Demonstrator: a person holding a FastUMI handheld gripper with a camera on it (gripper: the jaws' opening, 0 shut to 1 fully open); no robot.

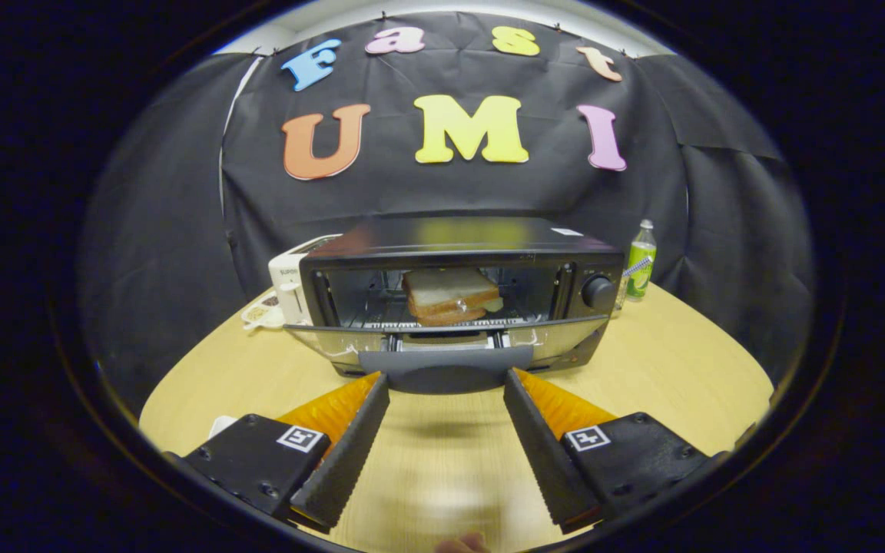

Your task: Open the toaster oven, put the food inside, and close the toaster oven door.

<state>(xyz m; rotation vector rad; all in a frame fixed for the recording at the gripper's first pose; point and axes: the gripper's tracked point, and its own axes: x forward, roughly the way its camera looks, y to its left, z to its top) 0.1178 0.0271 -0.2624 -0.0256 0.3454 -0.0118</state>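
Backdrop: black cloth wall behind a round pale wood counter (681, 361).
Toaster oven (458, 296): stands mid-counter, door (446, 349) dropped open toward the claw.
Food: sandwich (450, 296) rests on the rack inside the cavity.
Claw (446, 384): fingers spread apart, gripping nothing; tips sit just at the door's front edge.
Open room: bare counter lies between the fingers.
Flanks: white appliance (289, 284) touching the oven's left; green bottle (640, 261) near its right.
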